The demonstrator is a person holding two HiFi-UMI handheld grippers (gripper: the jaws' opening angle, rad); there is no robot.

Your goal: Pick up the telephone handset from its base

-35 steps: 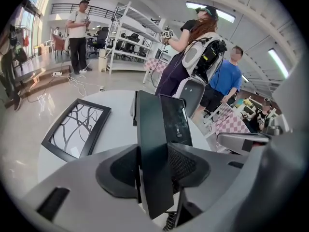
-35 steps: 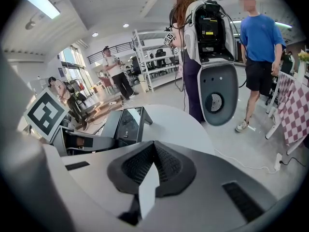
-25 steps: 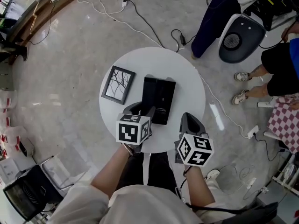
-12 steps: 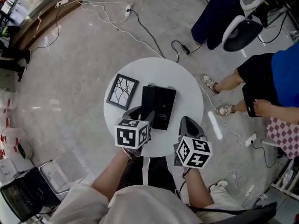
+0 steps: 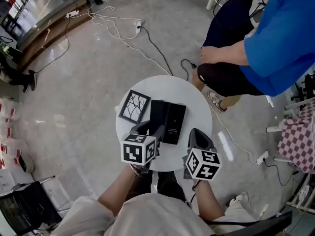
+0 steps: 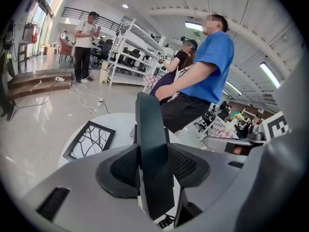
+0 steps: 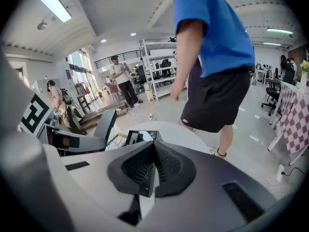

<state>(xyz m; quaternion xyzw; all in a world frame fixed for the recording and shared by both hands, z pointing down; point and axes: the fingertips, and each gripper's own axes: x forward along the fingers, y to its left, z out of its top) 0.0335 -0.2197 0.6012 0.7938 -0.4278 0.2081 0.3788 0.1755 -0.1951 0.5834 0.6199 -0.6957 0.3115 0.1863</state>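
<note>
Your left tongs [image 6: 154,169] are clamped mid-bar on the telephone handset [image 6: 149,124], frame centre, seemingly off its base. Right tongs [image 7: 150,166] are pinched together, empty. It looks rigid, light and slick, and I'd guess the coiled cord [image 6: 166,221] will tug. The phone base [image 5: 172,119] sits beyond on the worktop [image 5: 193,101].

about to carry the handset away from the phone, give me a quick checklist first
1. Left gripper grip on the handset: ok, pads press both its sides.
2. Handset clear of the base: cannot tell.
3. Cord slack: cannot tell, only a few coils show.
4. Right gripper out of the way: ok, shut and empty, by the table's near edge.
5. Picture frame clear: ok, flat, left of the base.
6. Room beyond the table: not ok, a person in blue is close to its far edge.
</note>
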